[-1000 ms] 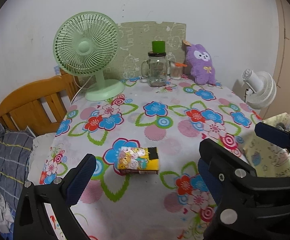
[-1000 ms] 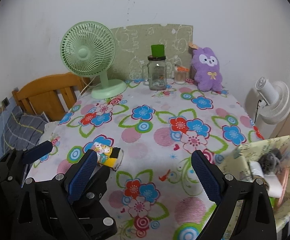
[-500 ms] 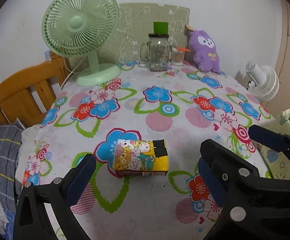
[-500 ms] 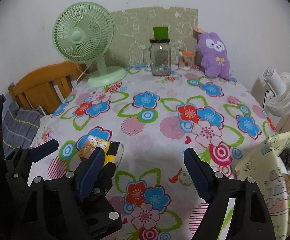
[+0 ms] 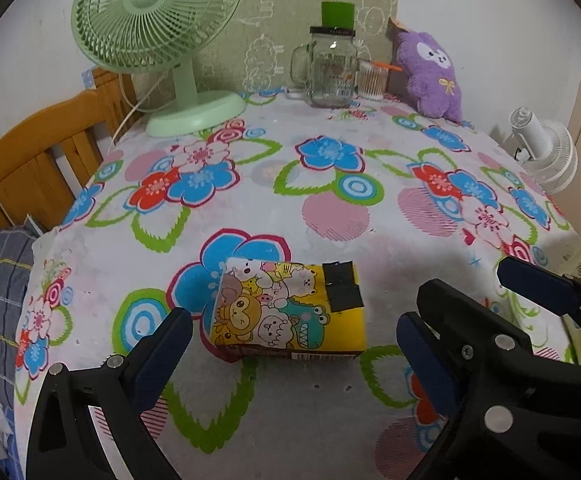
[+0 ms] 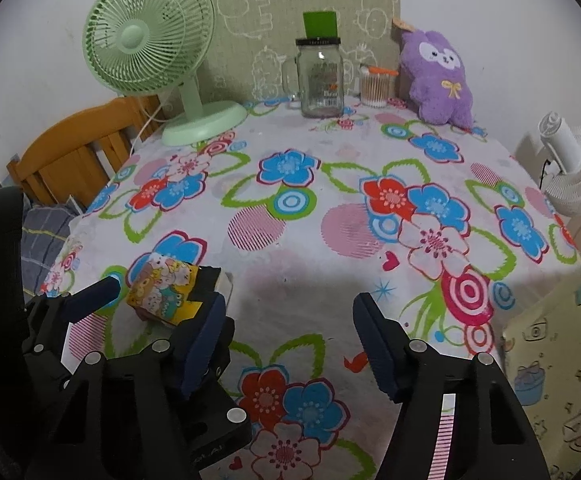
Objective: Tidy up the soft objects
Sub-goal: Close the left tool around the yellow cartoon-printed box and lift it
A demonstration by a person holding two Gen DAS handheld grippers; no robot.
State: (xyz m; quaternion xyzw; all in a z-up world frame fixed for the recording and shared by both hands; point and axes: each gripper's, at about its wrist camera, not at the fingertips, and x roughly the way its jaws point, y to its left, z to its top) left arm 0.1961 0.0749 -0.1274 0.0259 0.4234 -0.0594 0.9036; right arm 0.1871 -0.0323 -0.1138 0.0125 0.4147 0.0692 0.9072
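A table under a flowered cloth (image 5: 330, 208) stands against a white wall. At its far edge: a green desk fan (image 5: 158, 32), a glass jar mug (image 5: 330, 68) with a green cap, a cup of cotton swabs (image 5: 371, 85), and a purple plush toy (image 5: 432, 74). A wooden chair (image 5: 30, 160) stands left; a white fan (image 5: 546, 152) right. The yellow cartoon-printed tissue pack (image 5: 288, 312) lies flat near the front edge. The left gripper (image 5: 290, 344) hovers just before it, jaws wide, holding nothing. The right gripper (image 6: 290, 344), beside it, is likewise spread and unladen.

Cartoon-printed yellow pack (image 5: 290, 312) between wide-spread left hand-held gripper (image 5: 290, 356) fingers.
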